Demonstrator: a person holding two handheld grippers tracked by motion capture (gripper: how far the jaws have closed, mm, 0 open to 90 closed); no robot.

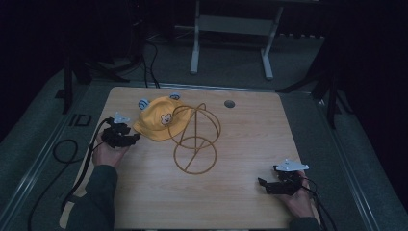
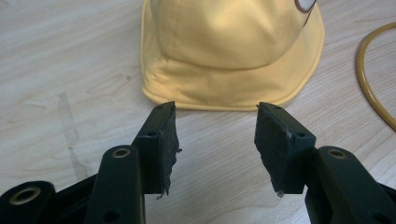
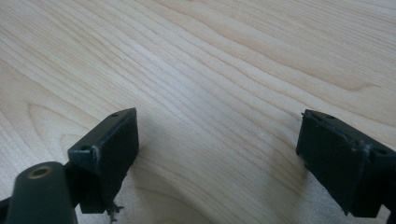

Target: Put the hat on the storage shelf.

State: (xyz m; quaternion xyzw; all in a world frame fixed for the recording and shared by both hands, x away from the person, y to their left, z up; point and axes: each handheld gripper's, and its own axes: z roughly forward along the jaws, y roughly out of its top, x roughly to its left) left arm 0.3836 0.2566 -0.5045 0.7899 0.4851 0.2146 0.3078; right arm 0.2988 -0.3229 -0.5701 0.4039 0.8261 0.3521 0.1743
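Observation:
A yellow child's hat [image 1: 161, 123] with a small bear face and blue ears lies on the wooden table [image 1: 240, 144], partly resting against a brown wire hat stand [image 1: 196, 139]. My left gripper [image 1: 133, 137] hovers just left of the hat, open, its jaws empty and aimed at the brim. In the left gripper view the hat brim [image 2: 219, 100] sits just beyond the fingertips [image 2: 163, 135], and a curve of the wire stand [image 2: 371, 84] shows at right. My right gripper [image 1: 262, 183] rests near the table's front right, open over bare wood [image 3: 215, 93].
A round grommet hole [image 1: 229, 103] sits near the table's back edge. Black cables [image 1: 67, 149] trail off the left side. A white desk frame [image 1: 231, 29] stands on the grey floor behind the table.

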